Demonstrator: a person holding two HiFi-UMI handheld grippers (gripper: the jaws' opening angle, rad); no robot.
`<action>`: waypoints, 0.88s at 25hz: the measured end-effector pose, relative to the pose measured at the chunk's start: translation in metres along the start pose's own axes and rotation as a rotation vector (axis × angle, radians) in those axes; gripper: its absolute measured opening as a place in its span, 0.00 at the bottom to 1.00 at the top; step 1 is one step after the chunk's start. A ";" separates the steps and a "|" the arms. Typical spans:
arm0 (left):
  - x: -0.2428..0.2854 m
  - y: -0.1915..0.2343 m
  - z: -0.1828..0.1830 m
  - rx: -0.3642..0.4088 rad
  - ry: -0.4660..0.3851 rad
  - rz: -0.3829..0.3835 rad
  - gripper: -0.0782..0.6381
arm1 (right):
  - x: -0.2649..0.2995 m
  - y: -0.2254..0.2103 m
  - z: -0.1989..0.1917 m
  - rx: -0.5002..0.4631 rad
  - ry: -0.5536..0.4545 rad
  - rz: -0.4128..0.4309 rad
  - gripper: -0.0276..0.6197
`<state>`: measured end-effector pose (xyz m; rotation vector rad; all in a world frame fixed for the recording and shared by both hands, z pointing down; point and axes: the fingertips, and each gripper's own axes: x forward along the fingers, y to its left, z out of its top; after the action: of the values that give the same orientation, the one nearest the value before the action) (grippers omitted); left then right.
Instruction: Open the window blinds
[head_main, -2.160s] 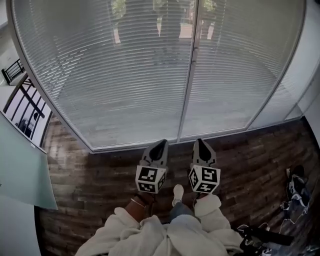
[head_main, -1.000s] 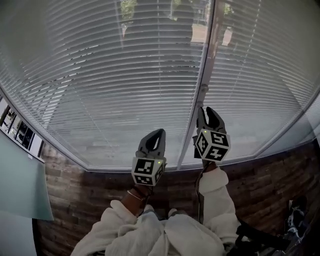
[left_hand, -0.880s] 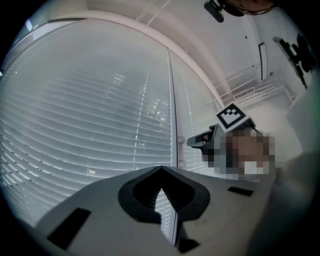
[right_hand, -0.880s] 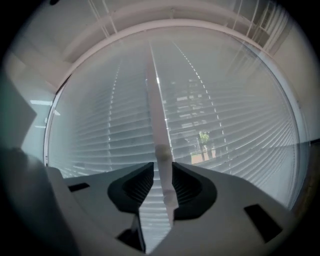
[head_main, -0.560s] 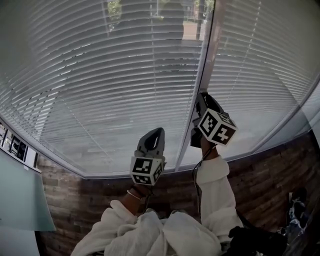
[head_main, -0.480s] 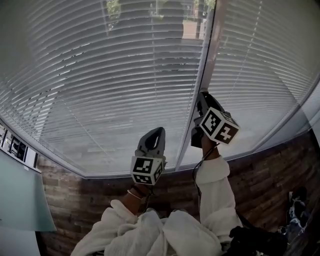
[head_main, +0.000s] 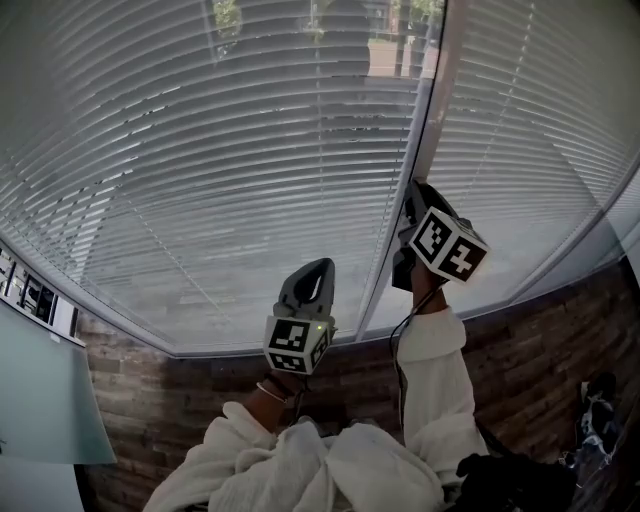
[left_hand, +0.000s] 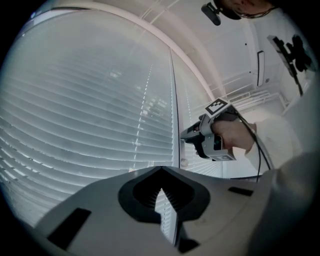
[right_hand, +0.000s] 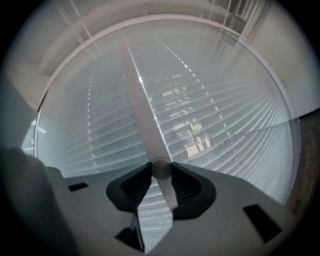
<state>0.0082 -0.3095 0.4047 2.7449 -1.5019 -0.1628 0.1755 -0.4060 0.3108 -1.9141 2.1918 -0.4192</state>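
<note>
Starting nearest the person, the left gripper (head_main: 318, 268) hangs low and to the left of the mullion (head_main: 412, 160), its jaws closed tip to tip with nothing in them. It has no part in the job at this point. The right gripper (head_main: 420, 192) is close up to the mullion, pointing level at it. Its jaws have just been opening and now stand wide. A small round knob (right_hand: 161, 169) on the mullion sits between the tips. The pads flank it closely, but I see no clamp on it, so I read this claw as open and holding nothing.

That knob looks like the control for the window blinds (head_main: 220, 150), which hang lowered on both sides of the mullion with the slats tilted nearly shut. It is probably hard, smooth and small, so it may slip under the pads. Take it square across its sides, close firmly, then roll the wrist. The slats are thin, light and easily bent, so they are no place to grip. Whether glass covers them I cannot tell.

Nothing stands between the grippers and the mullion, and the right wrist has free space on either side of it to roll. Beyond the mullion, greenery shows faintly through the slats.
</note>
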 end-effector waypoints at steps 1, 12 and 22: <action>0.000 0.002 -0.001 0.000 0.001 0.002 0.10 | 0.000 0.001 0.001 -0.054 0.001 -0.003 0.25; -0.001 0.005 -0.019 -0.019 0.036 0.018 0.10 | -0.002 0.016 -0.003 -1.170 0.040 -0.108 0.24; 0.002 0.003 -0.017 -0.030 0.031 0.017 0.10 | 0.000 0.003 -0.010 0.069 0.047 0.151 0.25</action>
<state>0.0082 -0.3140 0.4217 2.6977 -1.5024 -0.1415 0.1691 -0.4045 0.3188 -1.7070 2.3002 -0.5113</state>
